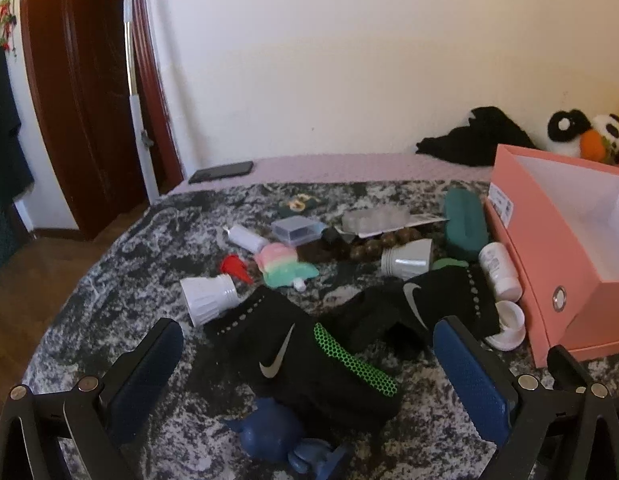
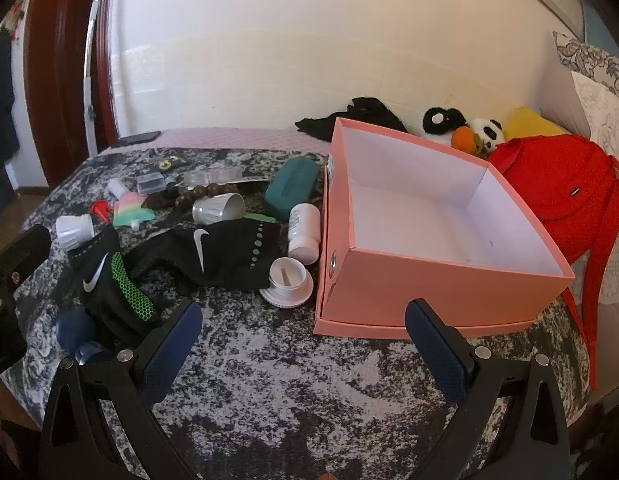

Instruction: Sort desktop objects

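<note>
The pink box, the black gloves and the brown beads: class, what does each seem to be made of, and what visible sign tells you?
Pink box: looks like matte cardboard, with thin flat walls, a white inside and a metal-looking eyelet.
Black gloves: soft knit-like fabric, crumpled; one has a glossy green honeycomb patch, perhaps rubbery.
Brown beads: round, dark, slightly shiny; probably wood, though that stays uncertain.

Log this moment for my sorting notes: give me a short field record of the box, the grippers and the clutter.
box: pink box, open, nothing visible inside
box position: right of the clutter, on the patterned cover
left gripper: open, over the black glove
right gripper: open, holding nothing
nearest the box: white bottle lying down, white jar
sorted so far: nothing
</note>
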The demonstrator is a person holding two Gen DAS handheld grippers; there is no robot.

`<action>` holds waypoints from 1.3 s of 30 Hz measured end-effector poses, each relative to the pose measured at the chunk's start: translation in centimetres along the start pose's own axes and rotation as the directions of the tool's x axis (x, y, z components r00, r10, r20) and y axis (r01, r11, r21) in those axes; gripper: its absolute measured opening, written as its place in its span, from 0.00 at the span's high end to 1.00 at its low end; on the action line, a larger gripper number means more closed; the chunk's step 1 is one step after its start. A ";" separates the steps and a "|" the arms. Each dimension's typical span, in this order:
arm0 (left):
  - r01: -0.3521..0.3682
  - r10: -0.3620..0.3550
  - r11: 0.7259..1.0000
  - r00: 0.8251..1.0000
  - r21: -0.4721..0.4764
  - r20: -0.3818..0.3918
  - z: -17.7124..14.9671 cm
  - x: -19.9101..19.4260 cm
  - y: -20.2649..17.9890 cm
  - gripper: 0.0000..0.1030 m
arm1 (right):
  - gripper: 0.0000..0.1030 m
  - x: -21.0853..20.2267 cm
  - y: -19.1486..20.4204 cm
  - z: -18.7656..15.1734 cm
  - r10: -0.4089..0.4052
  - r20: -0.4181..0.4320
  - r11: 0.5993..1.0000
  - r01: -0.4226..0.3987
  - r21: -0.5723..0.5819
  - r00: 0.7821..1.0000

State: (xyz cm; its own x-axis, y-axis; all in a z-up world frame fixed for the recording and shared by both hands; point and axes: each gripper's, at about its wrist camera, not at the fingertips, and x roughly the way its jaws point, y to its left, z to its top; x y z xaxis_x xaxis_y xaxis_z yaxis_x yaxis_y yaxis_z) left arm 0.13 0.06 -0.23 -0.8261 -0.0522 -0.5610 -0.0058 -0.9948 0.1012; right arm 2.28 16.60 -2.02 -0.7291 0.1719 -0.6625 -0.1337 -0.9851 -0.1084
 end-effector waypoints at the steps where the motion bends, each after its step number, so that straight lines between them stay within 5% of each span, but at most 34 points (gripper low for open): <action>1: 0.006 -0.006 1.000 1.000 -0.003 0.003 -0.2 0.0 -0.1 0.00 | 0.00 0.0 0.1 0.0 -0.001 0.000 1.000 0.001 0.000 1.000; 18: 0.134 -0.132 0.990 0.990 -0.040 0.051 -1.2 -0.2 0.5 0.00 | 0.00 0.3 0.3 -0.2 -0.002 0.002 1.000 0.002 0.002 1.000; 30: 0.047 -0.046 0.999 0.998 -0.024 0.046 -1.9 0.5 3.5 0.00 | 0.00 -0.2 -0.8 0.4 0.004 0.013 1.000 -0.004 0.016 1.000; 35: 0.111 -0.112 0.992 0.994 -0.063 -0.014 -2.8 1.5 6.0 0.00 | 0.00 -0.3 -0.7 0.3 0.013 0.012 1.000 -0.013 0.011 1.000; 39: 0.169 -0.167 0.979 0.985 -0.110 0.033 -3.9 1.3 7.9 0.00 | 0.00 -0.2 -0.3 0.4 0.018 0.009 1.000 -0.018 0.002 1.000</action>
State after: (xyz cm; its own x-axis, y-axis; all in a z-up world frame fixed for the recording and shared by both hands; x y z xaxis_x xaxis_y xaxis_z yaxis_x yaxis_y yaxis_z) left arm 1.22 -8.19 -3.36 -0.8318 0.1172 -0.5425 -0.0834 -0.9927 -0.0866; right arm 2.21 16.89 -1.54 -0.7374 0.1545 -0.6576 -0.1218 -0.9879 -0.0955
